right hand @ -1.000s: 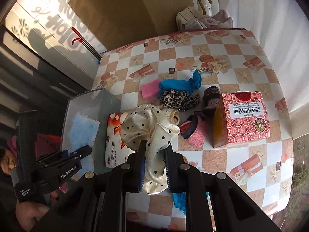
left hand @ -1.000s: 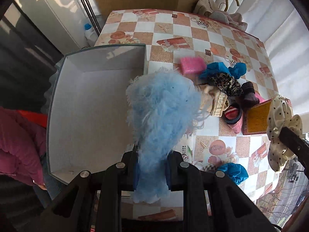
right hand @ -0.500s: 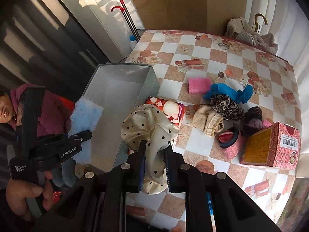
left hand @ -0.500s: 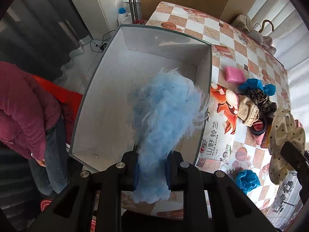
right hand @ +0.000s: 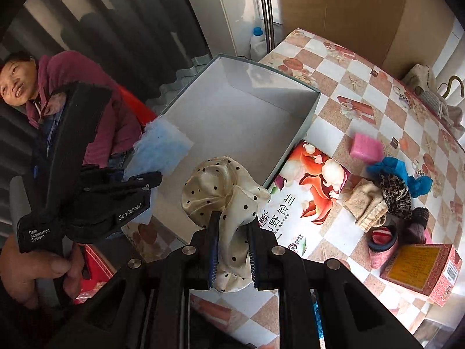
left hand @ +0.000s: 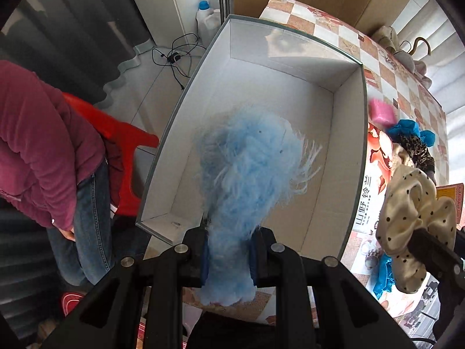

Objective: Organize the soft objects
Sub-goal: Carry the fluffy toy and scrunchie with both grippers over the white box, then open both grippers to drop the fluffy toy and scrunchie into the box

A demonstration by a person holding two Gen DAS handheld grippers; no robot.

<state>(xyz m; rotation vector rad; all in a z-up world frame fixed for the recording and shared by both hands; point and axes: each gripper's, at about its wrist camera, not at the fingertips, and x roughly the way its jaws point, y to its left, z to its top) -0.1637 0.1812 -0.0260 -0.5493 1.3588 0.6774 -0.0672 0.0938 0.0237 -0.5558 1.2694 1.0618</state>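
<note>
My left gripper (left hand: 228,250) is shut on a fluffy blue soft piece (left hand: 250,168) and hangs it over the open white box (left hand: 345,93), which has nothing inside. The same blue piece (right hand: 162,151) and the left gripper (right hand: 145,186) show at the left of the right wrist view, over the box's near end. My right gripper (right hand: 231,250) is shut on a cream polka-dot scrunchie (right hand: 223,186), held above the box's right wall (right hand: 293,145) beside a tissue pack (right hand: 308,180). The scrunchie (left hand: 415,215) also shows at the right of the left wrist view.
On the checkered table (right hand: 363,87) lie a pink sponge (right hand: 366,147), a blue cloth (right hand: 398,171), a leopard scrunchie (right hand: 395,193), a beige sock (right hand: 367,206) and a red patterned box (right hand: 421,270). A person in a maroon top (left hand: 37,145) stands left of the box by a red chair (left hand: 125,145).
Both grippers have swung left from over the table toward the white box, each rolling as it went. The blue piece now hangs over the box's inside; the scrunchie is near its right wall.
</note>
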